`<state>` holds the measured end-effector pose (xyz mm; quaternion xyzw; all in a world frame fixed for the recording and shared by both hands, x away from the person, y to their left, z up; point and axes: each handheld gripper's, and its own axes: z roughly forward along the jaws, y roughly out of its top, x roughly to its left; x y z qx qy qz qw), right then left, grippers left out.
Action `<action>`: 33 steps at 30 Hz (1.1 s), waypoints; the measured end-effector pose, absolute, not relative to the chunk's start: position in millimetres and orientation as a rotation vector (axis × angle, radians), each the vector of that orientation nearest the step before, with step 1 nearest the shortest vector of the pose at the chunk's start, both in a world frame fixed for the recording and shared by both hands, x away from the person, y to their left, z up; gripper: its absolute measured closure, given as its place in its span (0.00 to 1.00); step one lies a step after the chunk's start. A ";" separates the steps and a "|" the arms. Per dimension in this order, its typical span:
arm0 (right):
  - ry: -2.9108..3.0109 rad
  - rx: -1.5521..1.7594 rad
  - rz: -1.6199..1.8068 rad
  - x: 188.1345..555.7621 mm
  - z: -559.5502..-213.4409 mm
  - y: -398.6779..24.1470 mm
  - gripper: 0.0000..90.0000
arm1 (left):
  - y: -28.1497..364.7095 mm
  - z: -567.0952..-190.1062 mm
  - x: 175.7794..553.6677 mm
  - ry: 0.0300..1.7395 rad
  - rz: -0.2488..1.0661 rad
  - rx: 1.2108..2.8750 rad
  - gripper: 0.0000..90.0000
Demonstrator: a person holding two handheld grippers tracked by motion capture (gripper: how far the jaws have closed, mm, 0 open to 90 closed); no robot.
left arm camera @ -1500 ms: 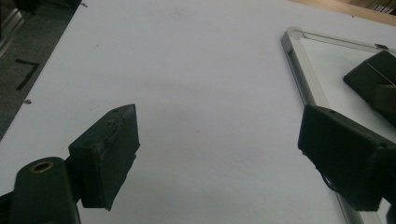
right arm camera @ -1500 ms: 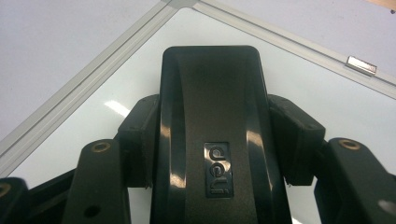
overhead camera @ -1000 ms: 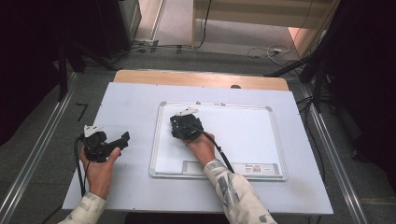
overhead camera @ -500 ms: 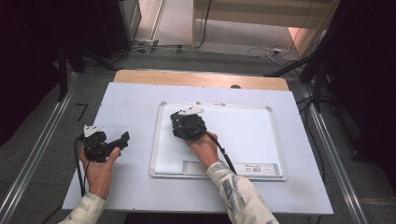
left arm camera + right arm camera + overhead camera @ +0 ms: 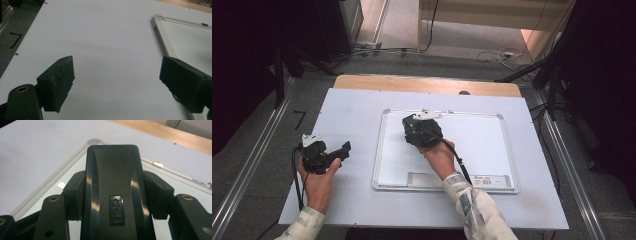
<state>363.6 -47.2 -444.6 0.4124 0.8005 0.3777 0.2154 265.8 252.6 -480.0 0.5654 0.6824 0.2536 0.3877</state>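
The black, oblong plastic eraser (image 5: 112, 195) has a smooth, glossy back that throws bright highlights around its moulded logo, while the black jaws of the right gripper (image 5: 419, 131) clamped on its sides look matt and slightly grainy, with brass-coloured metal rivets. The rectangular whiteboard (image 5: 482, 145) has a smooth, faintly shiny white face inside a brushed, silvery metal frame, and it lies on a matt, pale sheet covering the table (image 5: 357, 107), whose far edge shows bare light wood. The left gripper (image 5: 117, 82) has dull, scuffed, rubbery-looking black pads.
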 end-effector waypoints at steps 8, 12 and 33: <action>2.188 1.185 1.025 367.9 -445.0 -67.1 0.42 | 251.3 -480.8 267.9 1.735 0.642 1.446 0.14; 2.177 1.203 1.018 369.1 -446.2 -74.3 0.42 | 251.0 -480.7 267.6 1.735 0.645 1.449 0.14; 2.101 1.296 0.957 379.0 -452.7 -123.5 0.42 | 251.2 -482.2 268.3 1.740 0.644 1.447 0.14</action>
